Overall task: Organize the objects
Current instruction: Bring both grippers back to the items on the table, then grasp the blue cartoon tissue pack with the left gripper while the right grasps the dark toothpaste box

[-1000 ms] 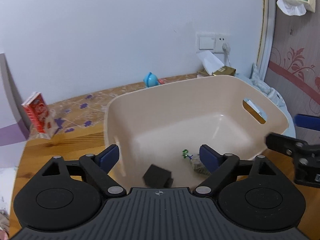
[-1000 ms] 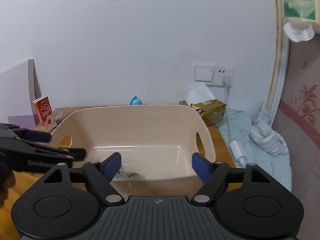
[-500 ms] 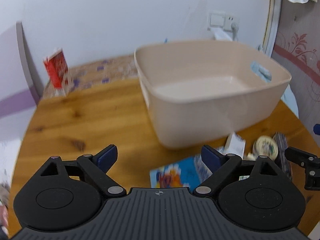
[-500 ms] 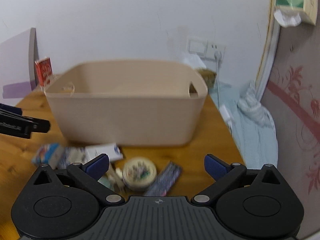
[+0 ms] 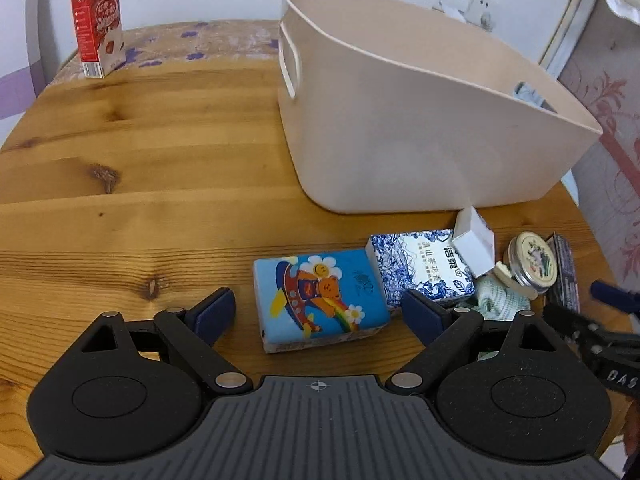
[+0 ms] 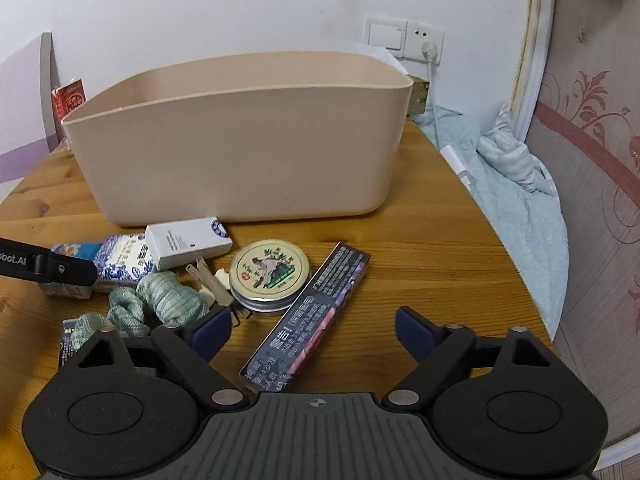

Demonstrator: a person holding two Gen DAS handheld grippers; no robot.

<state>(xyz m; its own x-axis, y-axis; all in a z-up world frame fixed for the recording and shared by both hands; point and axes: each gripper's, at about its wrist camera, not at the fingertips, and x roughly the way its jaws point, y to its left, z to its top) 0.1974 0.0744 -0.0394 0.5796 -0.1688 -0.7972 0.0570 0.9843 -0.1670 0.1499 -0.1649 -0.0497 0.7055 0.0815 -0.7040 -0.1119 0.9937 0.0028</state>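
Observation:
A beige plastic basin (image 5: 420, 120) (image 6: 240, 148) stands on the round wooden table. Small items lie in front of it. My left gripper (image 5: 318, 314) is open and low over a blue cartoon tissue pack (image 5: 320, 300), one pad on each side, neither touching. Right of that pack lie a blue-and-white tissue pack (image 5: 420, 272), a white box (image 6: 188, 240), a round tin (image 6: 270, 274) and a green-white cloth (image 6: 168, 300). My right gripper (image 6: 312, 330) hangs over a long dark box (image 6: 308, 320). Its jaws are closing, with the box between them and the pads clear of it.
A red drink carton (image 5: 98, 26) stands at the table's far left edge. A light blue cloth (image 6: 512, 184) lies beyond the right edge, under a wall socket (image 6: 424, 44) with a plugged cable. Bare wood (image 5: 140, 152) stretches left of the basin.
Both grippers have come down from above the basin's inside to the table in front of it. The loose items, out of sight a second ago, lie under the fingers now.

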